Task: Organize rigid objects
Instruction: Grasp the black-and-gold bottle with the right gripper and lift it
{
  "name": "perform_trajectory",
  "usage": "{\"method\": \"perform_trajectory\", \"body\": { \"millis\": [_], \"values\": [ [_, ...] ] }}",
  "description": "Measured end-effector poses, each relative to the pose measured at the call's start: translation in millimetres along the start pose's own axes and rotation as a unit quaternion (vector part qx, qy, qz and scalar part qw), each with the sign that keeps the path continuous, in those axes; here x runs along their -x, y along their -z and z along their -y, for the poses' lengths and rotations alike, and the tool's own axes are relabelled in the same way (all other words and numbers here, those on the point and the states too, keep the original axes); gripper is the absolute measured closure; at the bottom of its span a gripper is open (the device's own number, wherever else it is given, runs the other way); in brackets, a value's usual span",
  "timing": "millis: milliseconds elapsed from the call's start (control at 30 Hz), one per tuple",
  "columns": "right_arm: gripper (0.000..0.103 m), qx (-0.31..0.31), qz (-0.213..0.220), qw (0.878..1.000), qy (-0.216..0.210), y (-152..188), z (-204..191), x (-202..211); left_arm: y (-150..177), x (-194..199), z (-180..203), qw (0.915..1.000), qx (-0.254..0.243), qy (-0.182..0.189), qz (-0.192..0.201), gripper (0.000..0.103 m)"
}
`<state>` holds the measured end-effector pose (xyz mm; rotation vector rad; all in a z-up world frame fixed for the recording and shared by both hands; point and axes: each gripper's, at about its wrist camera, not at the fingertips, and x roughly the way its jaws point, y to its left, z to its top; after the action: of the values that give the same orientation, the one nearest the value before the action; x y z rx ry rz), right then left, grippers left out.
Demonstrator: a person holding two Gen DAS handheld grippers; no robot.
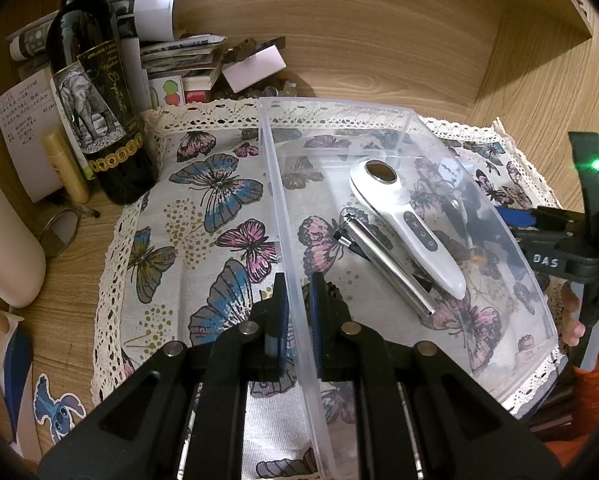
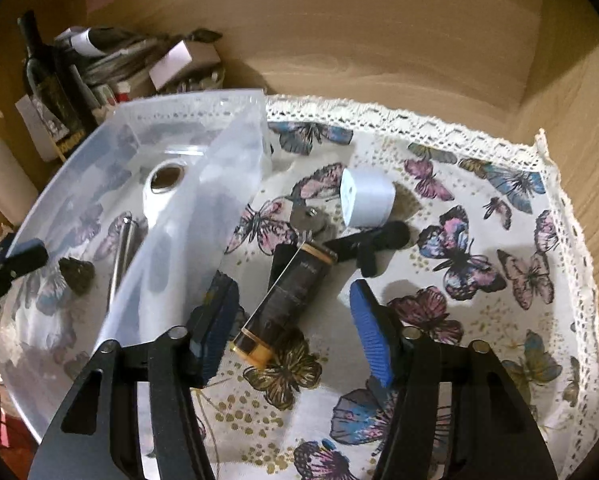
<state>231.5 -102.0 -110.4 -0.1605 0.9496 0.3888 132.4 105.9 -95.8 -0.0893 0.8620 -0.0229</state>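
Left hand-held gripper point(image 1: 298, 320) is pinching the near wall of the clear bin point(image 1: 479, 216), bracing it on the butterfly cloth point(image 1: 203, 240). White handheld device point(image 1: 403, 224) and metal rod point(image 1: 387, 264) already lie inside. Right hand-held gripper point(image 2: 295, 328) is spread around the dark gold-capped tube point(image 2: 287, 300), outside beside the bin. Risk: left pad catches the bin wall while closing; tube may roll out.

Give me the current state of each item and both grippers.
Left gripper: fingers straddle the bin wall.
Right gripper: open around the dark tube.
Clear bin: upright, uncovered.
White handheld device: lying in bin.
Metal pen: lying in bin.
Dark tube: lying on cloth, capped.
White spool: on its side.
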Motion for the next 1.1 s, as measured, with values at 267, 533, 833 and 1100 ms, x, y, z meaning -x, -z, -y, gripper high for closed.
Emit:
{"method": "perform_trajectory", "body": {
  "millis": [267,533,833,1100],
  "values": [
    [0.094,0.01,0.015,1.0,0.007,3,1,4,0,-1,-1,1.0,0.001,0.0,-0.001,0.093],
    [0.093,0.0,0.005,1.0,-0.006,1,3,3,0,0,0,1.0,0.001,0.0,-0.001,0.093],
    [0.077,-0.009,-0.015,1.0,-0.006,2,7,-11,0,-1,0,1.0,0.001,0.0,-0.001,0.093],
    [0.082,0.006,0.025,1.0,0.008,-2,2,7,0,-1,-1,1.0,0.001,0.0,-0.001,0.093]
  ]
}}
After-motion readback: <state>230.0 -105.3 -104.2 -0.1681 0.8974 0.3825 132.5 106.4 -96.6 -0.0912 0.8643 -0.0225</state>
